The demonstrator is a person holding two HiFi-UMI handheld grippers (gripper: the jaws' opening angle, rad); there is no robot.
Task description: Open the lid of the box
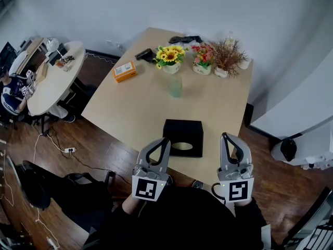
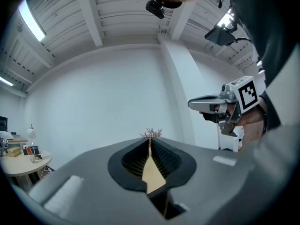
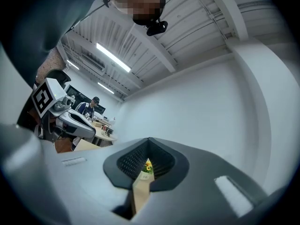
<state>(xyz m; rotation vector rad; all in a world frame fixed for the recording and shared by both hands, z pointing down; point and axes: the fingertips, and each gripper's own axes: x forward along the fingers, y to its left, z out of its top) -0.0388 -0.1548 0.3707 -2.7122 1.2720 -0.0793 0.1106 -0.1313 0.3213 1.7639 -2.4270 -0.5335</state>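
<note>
A black box [image 1: 182,129] with an oval opening in its top stands near the front edge of the tan table [image 1: 135,108]. Both grippers are held up in front of the person, just off that edge. My left gripper [image 1: 165,141] is shut and empty, its tip over the box's front left corner. My right gripper [image 1: 225,136] is also shut and empty, a little right of the box. In the left gripper view the jaws [image 2: 150,142] leave only a thin slit, and the right gripper [image 2: 220,104] shows beside them. The right gripper view shows shut jaws [image 3: 148,146] too. The box is hidden in both gripper views.
Along the table's far side stand a sunflower pot [image 1: 170,58], a pink flower pot [image 1: 203,59] and a dried plant [image 1: 227,56]. A pale green glass [image 1: 175,86] and an orange packet [image 1: 125,71] sit mid-table. A round table [image 1: 52,82] with a seated person is at the left.
</note>
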